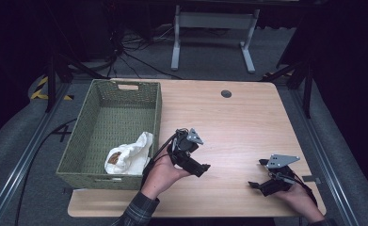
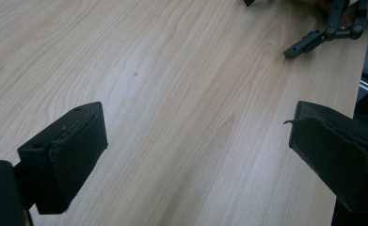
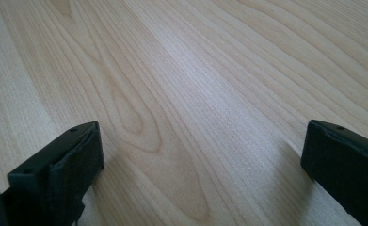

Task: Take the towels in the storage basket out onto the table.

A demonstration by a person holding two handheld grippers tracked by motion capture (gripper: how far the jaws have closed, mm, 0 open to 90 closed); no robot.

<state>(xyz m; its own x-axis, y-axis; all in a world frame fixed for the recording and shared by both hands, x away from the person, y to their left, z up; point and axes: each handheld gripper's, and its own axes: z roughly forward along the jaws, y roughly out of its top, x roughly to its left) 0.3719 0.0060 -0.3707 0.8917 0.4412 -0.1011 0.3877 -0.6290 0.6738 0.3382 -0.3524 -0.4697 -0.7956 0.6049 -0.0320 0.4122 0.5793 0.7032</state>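
My left gripper (image 1: 198, 165) is held just above the wooden table (image 1: 233, 122) near its middle, right of the basket, pointing toward the right. In the left gripper view its jaws (image 2: 196, 150) stand wide apart over bare wood, nothing between them. My right gripper (image 1: 258, 173) is low at the table's front right, and its jaws (image 3: 200, 160) are also spread wide over bare wood. The right gripper (image 2: 323, 35) appears far off in the left gripper view. A white cloth bundle (image 1: 130, 153) with a brown patch lies in the green woven basket (image 1: 158, 113).
The basket stands on the table's left side, its near corner by my left hand. A round cable hole (image 1: 226, 93) sits near the far edge. Beyond the table are a white desk frame (image 1: 214, 28) and cables on the floor.
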